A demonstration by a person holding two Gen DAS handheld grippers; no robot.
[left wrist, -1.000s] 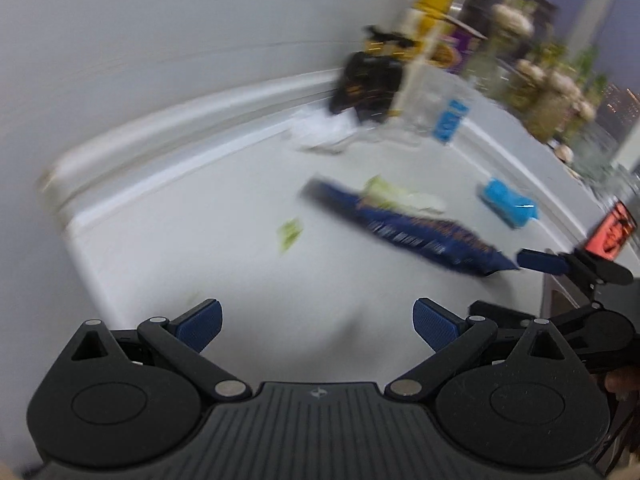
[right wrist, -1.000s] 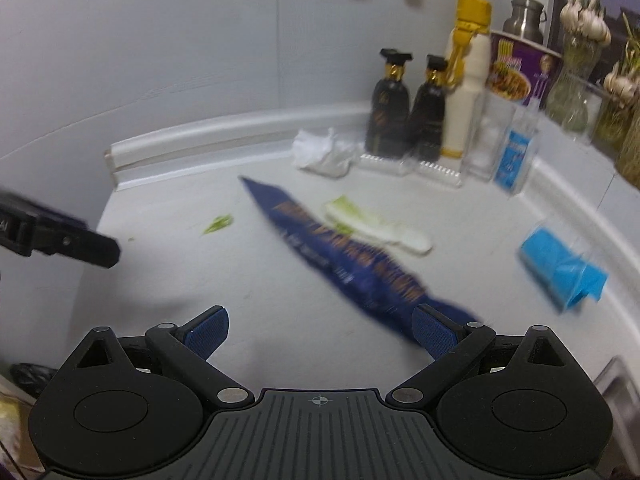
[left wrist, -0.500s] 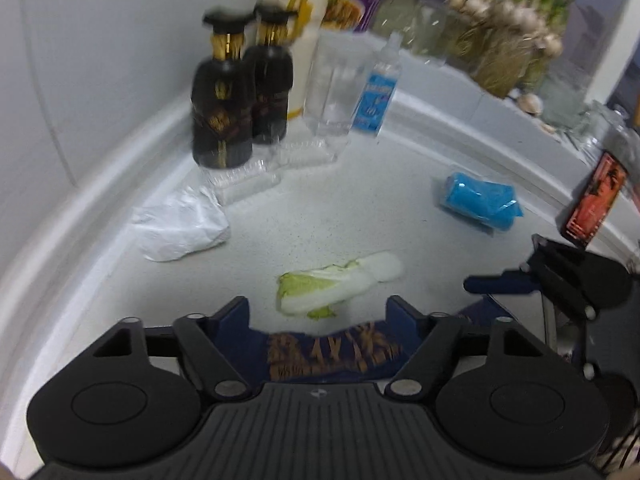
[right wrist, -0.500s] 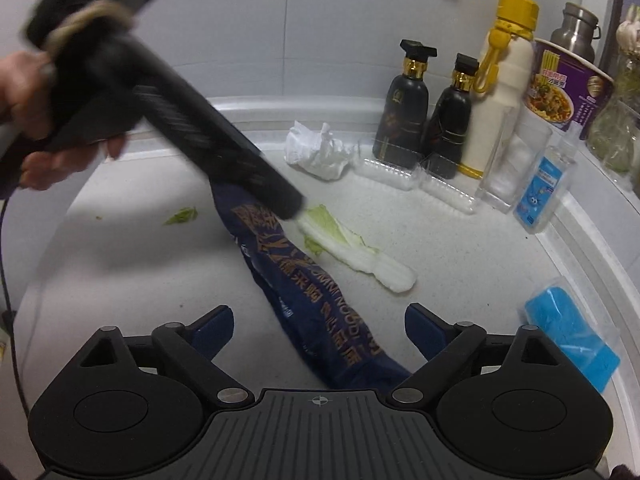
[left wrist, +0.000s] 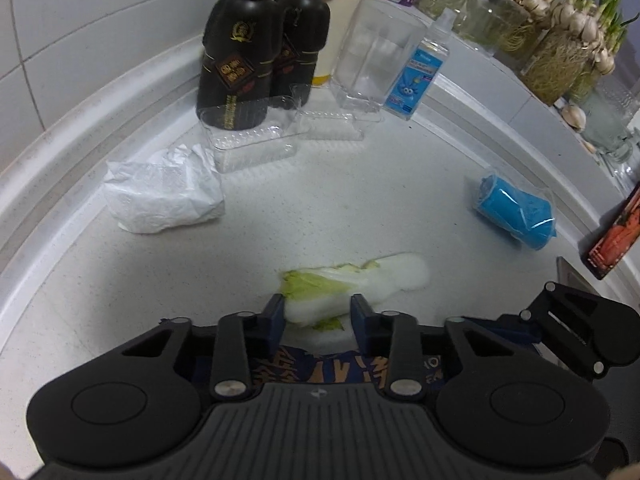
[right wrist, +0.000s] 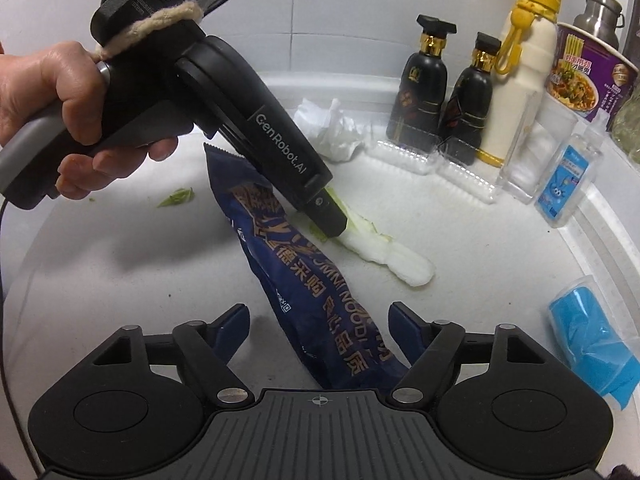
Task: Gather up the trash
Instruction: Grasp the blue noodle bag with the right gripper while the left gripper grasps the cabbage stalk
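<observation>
From my seat I take the cabbage piece (left wrist: 356, 286) as the marker on the white counter (left wrist: 120, 280). Far to its left lies a small green scrap (right wrist: 176, 197), and up-left, near the wall, a crumpled white tissue (left wrist: 164, 196). My left gripper (left wrist: 318, 316) straddles the leafy end of the cabbage; its jaws are closing, with the pads just beside the stalk on both sides, and I cannot tell whether they press it yet. The dark blue noodle wrapper (right wrist: 304, 280) runs just beside the cabbage, toward me. My right gripper (right wrist: 320, 326) has that wrapper's near end between its fingers; the jaws are closing but stand clear of it. Well to the cabbage's right lies a blue packet (left wrist: 516, 210).
</observation>
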